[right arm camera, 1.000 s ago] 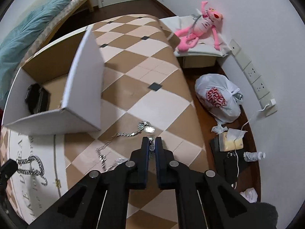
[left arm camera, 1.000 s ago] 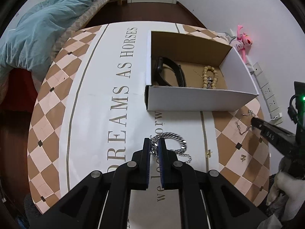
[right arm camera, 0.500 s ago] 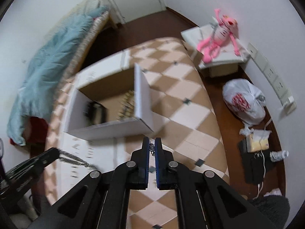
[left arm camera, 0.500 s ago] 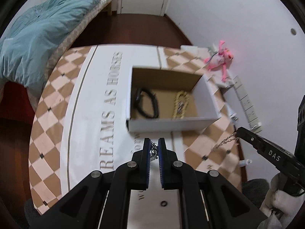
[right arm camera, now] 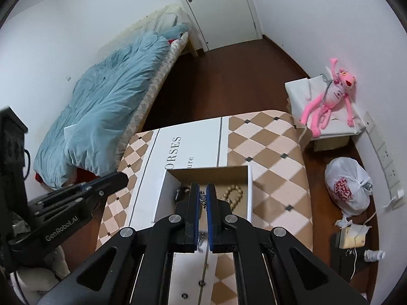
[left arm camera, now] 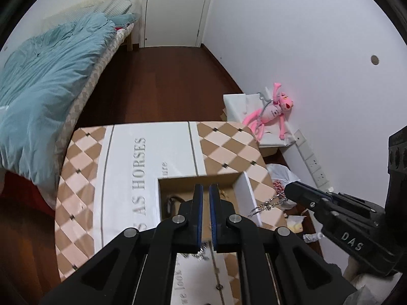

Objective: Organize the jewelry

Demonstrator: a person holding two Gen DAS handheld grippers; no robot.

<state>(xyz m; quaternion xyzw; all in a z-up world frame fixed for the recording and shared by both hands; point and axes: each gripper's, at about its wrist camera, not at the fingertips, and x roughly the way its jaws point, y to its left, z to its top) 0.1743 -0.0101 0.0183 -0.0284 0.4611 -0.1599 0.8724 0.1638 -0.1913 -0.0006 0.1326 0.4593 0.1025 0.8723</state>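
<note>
An open cardboard box (left arm camera: 246, 190) (right arm camera: 250, 190) stands on the checkered table. It holds a beaded bracelet (right arm camera: 232, 194) and a dark item (left arm camera: 170, 202). My left gripper (left arm camera: 206, 190) is raised above the box and shut on a thick silver chain (left arm camera: 201, 251) that hangs below its fingers. My right gripper (right arm camera: 202, 189) is also raised above the box and shut on a thin silver necklace (right arm camera: 202, 198); in the left wrist view the necklace (left arm camera: 267, 204) dangles from the right gripper's tip (left arm camera: 292, 193).
The table (left arm camera: 223, 147) has a white strip with lettering. Small rings (right arm camera: 184, 295) lie near its front. A bed with a blue duvet (left arm camera: 45, 76) is on the left. A pink plush toy (right arm camera: 328, 101), a white bag (right arm camera: 347, 186) and clutter are on the right.
Both grippers have risen high above the table, lifting the thick chain and the thin necklace off it, and now hover over the box.
</note>
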